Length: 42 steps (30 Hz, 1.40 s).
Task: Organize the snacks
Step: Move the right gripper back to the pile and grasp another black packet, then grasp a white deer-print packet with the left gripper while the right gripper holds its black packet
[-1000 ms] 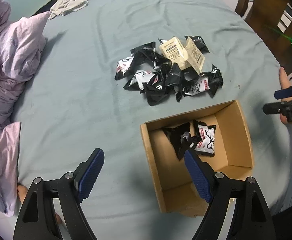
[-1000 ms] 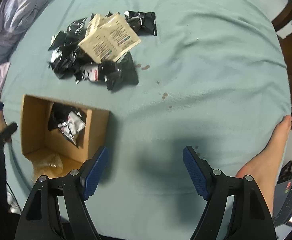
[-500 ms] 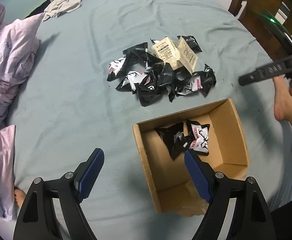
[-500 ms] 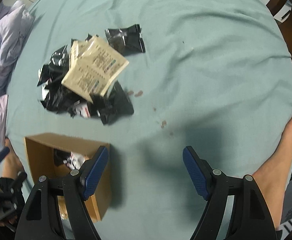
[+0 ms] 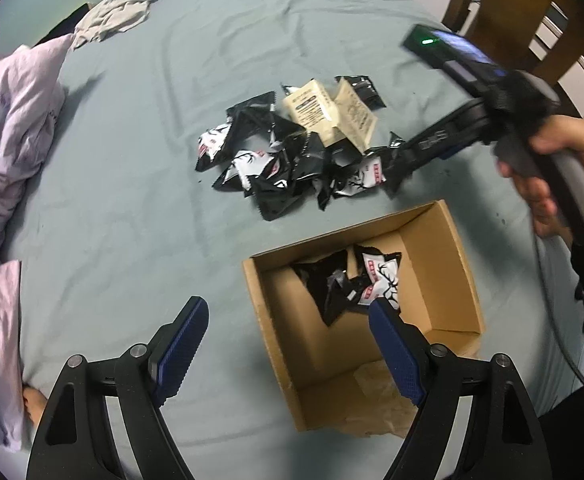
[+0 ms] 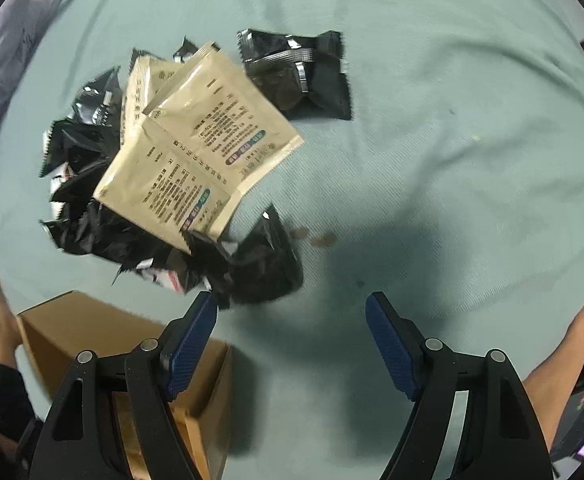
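Hanging over the blue-green sheet [image 6: 431, 92], the right gripper [image 6: 292, 320] points down with its two blue fingers wide apart and nothing between them. The pile of snacks [image 6: 164, 184] lies up and to the left of those fingers in the right wrist view. The nearest snack is a black packet [image 6: 266, 266] at the edge of the pile, just past the left fingertip [image 6: 196, 328]; it does not look like it is inside the gap yet. Its long side seems to run slanted, from low left to high right. The right hand [image 5: 547, 168] is the nearer one to the pile, so I think it should do the picking. The left gripper [image 5: 288, 340] hangs by the cardboard box [image 5: 455, 248], its fingers also wide apart and holding nothing. The box sits just below the pile, close to it. Counting now: one box. Inside it I see about three black packets [image 5: 351, 280], bunched together. On the sheet there are two tan packets [image 6: 196, 148] lying on top of the pile. One black packet [image 6: 295, 74] lies off by itself at the top. The black ones in the pile overlap too much to count well; maybe ten.
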Motion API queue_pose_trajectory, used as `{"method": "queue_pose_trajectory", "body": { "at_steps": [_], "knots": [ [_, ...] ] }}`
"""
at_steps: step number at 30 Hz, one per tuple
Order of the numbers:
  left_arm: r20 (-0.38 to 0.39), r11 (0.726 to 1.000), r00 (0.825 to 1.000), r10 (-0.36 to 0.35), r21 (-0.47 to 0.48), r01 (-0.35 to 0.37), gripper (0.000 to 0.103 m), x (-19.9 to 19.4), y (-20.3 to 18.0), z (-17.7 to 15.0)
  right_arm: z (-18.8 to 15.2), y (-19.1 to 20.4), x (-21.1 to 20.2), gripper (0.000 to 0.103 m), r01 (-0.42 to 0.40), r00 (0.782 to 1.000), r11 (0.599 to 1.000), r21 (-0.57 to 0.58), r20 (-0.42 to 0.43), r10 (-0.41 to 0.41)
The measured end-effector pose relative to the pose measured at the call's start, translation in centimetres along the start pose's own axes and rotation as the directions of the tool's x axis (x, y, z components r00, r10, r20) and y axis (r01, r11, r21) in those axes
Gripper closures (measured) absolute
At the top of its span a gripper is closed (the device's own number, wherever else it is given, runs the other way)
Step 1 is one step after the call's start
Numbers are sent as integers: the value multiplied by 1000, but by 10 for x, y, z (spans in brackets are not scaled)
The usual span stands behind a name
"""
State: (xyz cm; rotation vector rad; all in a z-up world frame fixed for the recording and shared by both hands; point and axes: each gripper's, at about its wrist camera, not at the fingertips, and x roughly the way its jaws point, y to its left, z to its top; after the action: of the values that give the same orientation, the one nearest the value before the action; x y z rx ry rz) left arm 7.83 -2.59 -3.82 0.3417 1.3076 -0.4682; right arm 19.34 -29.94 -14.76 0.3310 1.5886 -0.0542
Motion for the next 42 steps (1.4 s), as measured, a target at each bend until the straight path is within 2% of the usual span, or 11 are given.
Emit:
{"method": "queue_pose_trajectory", "body": {
  "at_steps": [7, 8, 9, 15, 20, 23, 35, 42],
  "knots": [
    [-10, 1000, 1000, -16, -10, 15, 20, 5, 4, -1, 11, 21, 22, 27, 28, 1000, 999, -34, -12, -29],
    [-11, 1000, 1000, -16, -12, 16, 20, 5, 5, -1, 10, 22, 26, 34, 24, 999, 999, -29, -20, -24],
    [-10, 1000, 1000, -17, -15, 17, 20, 6, 6, -1, 11, 22, 28, 45, 14, 1000, 1000, -26, -28, -14],
    [-18, 999, 1000, -12, -49, 12, 20, 9, 13, 3, 5, 24, 23, 67, 17, 1000, 999, -48, 13, -17],
    [-13, 998, 1000, 10, -67, -11, 20, 8, 18, 6, -3, 22, -6, 70, -7, 996, 996, -89, 82, 14],
    [-20, 995, 999, 34, -89, -35, 20, 8, 23, 10, -10, 14, -26, 70, -31, 992, 998, -61, 122, 38],
    [-55, 973, 997, 60, -221, -71, 20, 23, 48, 42, -44, -37, -82, 71, -175, 971, 985, -11, 167, 174],
    [-97, 968, 991, 89, -225, -109, 20, 54, 45, 70, -51, -50, -87, 71, -216, 962, 976, 22, 174, 209]
  ]
}}
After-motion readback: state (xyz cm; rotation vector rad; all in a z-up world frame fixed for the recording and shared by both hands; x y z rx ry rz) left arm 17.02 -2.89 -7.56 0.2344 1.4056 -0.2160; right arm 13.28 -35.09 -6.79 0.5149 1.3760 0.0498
